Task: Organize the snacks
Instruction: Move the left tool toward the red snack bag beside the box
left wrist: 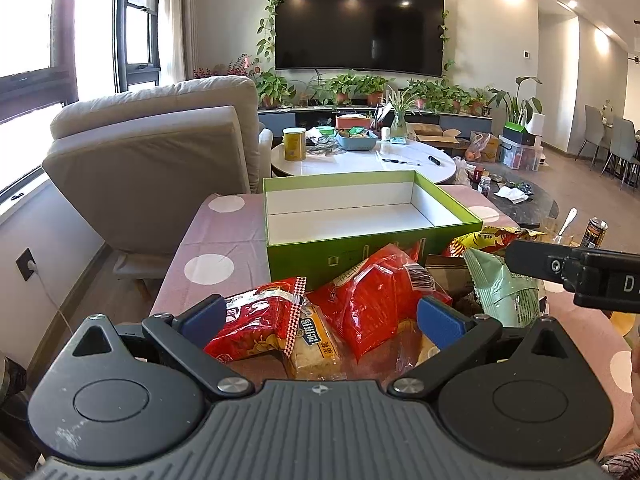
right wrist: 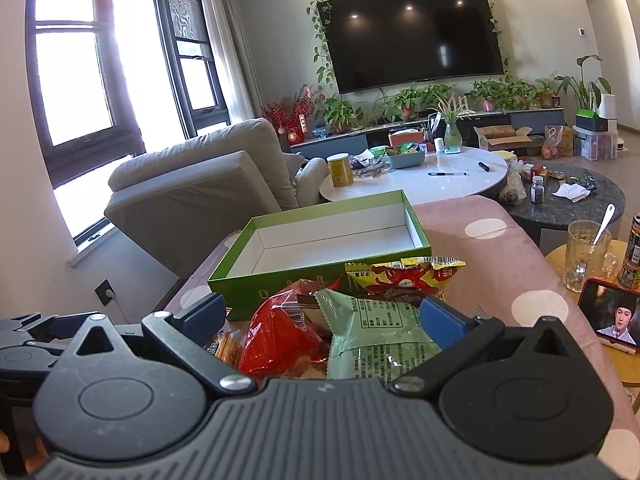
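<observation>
Snack pile: a loose heap of packets lies on the pink cloth with white dots [left wrist: 224, 240], just in front of the green box [left wrist: 372, 216] and partly against its near wall.
Red packet: the left one [left wrist: 256, 328] lies flat, its long axis running from near-left toward far-right, with a checkered sealed edge at the box end.
Second red packet: this one [left wrist: 372, 296] is crumpled, tilted up, its barcode corner pointing toward the box.
Biscuit pack: the yellow-labelled pack [left wrist: 316, 344] is tucked between the two red packets, its long axis roughly toward the camera.
Pale green packet: this packet [right wrist: 380, 328] lies with its printed back up and its serrated end toward the box.
Yellow-red packet: this packet [right wrist: 404, 276] lies crosswise, its long axis parallel to the box's near wall and touching it.
Green box: open, white inside, nothing in it; its long axis runs left to right.
Left gripper: the left gripper [left wrist: 320, 316] has its blue pads spread wide above the red packets, pinching nothing.
Right gripper: the right gripper [right wrist: 324, 316] is spread wide over the pale green packet, with no grip.
Beyond: a white round table [left wrist: 360, 160], a beige armchair [left wrist: 152, 152] and a wall television [left wrist: 360, 28].
</observation>
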`<action>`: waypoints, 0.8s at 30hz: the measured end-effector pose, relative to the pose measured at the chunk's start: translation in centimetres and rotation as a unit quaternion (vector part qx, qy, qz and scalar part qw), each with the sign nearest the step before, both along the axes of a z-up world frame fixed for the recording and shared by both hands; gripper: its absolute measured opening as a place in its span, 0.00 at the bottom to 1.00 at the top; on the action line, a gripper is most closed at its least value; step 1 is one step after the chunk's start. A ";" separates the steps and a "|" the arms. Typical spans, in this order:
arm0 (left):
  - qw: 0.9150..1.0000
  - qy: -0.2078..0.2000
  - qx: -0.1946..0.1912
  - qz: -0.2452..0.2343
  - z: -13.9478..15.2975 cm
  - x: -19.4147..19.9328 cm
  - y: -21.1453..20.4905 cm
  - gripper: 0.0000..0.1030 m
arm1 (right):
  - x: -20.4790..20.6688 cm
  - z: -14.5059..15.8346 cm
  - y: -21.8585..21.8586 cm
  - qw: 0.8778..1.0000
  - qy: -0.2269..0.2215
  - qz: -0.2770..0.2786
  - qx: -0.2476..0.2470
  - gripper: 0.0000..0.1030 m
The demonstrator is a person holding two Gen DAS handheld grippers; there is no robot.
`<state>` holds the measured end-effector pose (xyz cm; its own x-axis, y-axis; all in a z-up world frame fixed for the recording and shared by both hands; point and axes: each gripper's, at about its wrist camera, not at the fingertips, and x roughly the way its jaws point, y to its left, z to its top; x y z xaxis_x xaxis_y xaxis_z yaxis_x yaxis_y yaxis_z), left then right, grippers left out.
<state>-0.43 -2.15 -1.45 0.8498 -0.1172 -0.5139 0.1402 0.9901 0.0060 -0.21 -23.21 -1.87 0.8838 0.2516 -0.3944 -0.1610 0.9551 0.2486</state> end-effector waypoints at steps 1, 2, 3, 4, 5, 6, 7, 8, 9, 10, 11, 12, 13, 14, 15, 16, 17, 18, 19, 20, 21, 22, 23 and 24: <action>1.000 0.000 0.000 0.000 0.0 0.0 0.0 0.99 | 0.0 0.0 0.0 1.000 0.000 0.000 -0.001 0.84; 1.000 0.001 -0.001 0.001 -0.1 0.0 0.1 0.99 | 0.0 0.0 0.0 1.000 0.003 0.000 -0.001 0.84; 1.000 0.002 -0.001 0.001 -0.1 0.0 0.1 0.99 | 0.0 0.0 0.0 1.000 0.003 0.000 -0.002 0.84; 1.000 0.003 -0.001 0.001 -0.2 0.0 0.1 0.99 | 0.0 -0.1 0.0 1.000 0.000 0.001 -0.002 0.84; 1.000 0.003 -0.001 0.001 -0.2 0.0 0.1 0.99 | -0.1 -0.1 0.1 1.000 0.001 0.001 -0.002 0.84; 1.000 0.004 -0.001 0.000 -0.2 0.0 0.1 0.99 | -0.1 -0.1 0.1 1.000 -0.002 0.001 -0.002 0.84; 1.000 0.004 -0.001 0.000 -0.3 0.0 0.1 0.99 | -0.1 -0.1 0.0 1.000 -0.003 0.001 -0.002 0.84; 1.000 0.004 0.000 -0.001 -0.3 0.0 0.1 0.99 | -0.1 -0.1 0.1 1.000 -0.005 0.000 -0.001 0.84; 1.000 0.004 0.000 -0.001 -0.3 0.0 0.1 0.99 | -0.1 -0.1 0.1 1.000 -0.005 0.001 -0.001 0.84; 1.000 0.004 0.001 -0.002 -0.3 -0.1 0.1 0.99 | -0.1 -0.1 0.1 1.000 -0.005 0.001 -0.004 0.84; 1.000 0.004 0.001 -0.002 -0.3 -0.1 0.0 0.99 | -0.1 -0.1 0.0 1.000 -0.004 0.001 -0.005 0.84; 1.000 0.004 0.001 -0.003 -0.3 -0.1 0.0 0.99 | -0.1 0.0 0.0 1.000 -0.003 0.001 0.000 0.84; 1.000 0.004 0.001 -0.003 -0.3 -0.1 0.0 0.99 | -0.1 0.0 0.1 1.000 0.001 0.000 0.005 0.84; 1.000 0.004 0.002 -0.005 -0.3 -0.1 0.0 0.99 | -0.1 0.0 0.0 1.000 0.002 -0.002 0.006 0.84; 1.000 0.004 0.003 -0.006 -0.3 -0.1 -0.1 0.99 | -0.2 0.1 0.0 1.000 0.004 -0.003 0.008 0.84; 1.000 0.003 0.004 -0.008 -0.3 -0.1 -0.1 0.99 | -0.1 0.1 0.0 1.000 0.007 -0.003 0.011 0.84; 1.000 0.002 0.004 -0.010 -0.3 -0.1 -0.1 0.99 | -0.1 0.2 0.0 1.000 0.006 -0.002 0.011 0.84; 1.000 0.002 0.003 -0.012 -0.3 -0.1 -0.1 0.99 | -0.1 0.2 0.1 1.000 0.005 0.000 0.013 0.84; 1.000 0.004 0.001 -0.012 -0.3 0.0 0.0 0.99 | -0.1 0.3 0.1 1.000 0.003 0.003 0.009 0.84; 1.000 0.004 -0.001 -0.013 -0.4 0.0 0.0 0.98 | -0.1 0.4 0.2 1.000 0.001 0.007 0.006 0.84; 1.000 0.004 -0.004 -0.013 -0.4 0.0 0.2 0.98 | -0.1 0.4 0.2 1.000 0.000 0.011 0.004 0.84; 1.000 0.005 -0.008 -0.015 -0.5 0.1 0.3 0.97 | 0.0 0.5 0.3 1.000 -0.004 0.016 -0.005 0.84; 1.000 0.007 -0.012 -0.017 -0.5 0.1 0.4 0.94 | 0.0 0.5 0.3 1.000 -0.005 0.020 -0.006 0.84; 1.000 0.009 -0.014 -0.020 -0.6 0.2 0.3 0.93 | 0.1 0.6 0.6 1.000 -0.002 0.023 -0.011 0.84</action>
<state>-0.25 -1.80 -2.07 0.8344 -0.1652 -0.5258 0.1794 0.9835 -0.0243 -0.08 -22.65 -1.29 0.8731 0.2837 -0.3964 -0.2064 0.9519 0.2265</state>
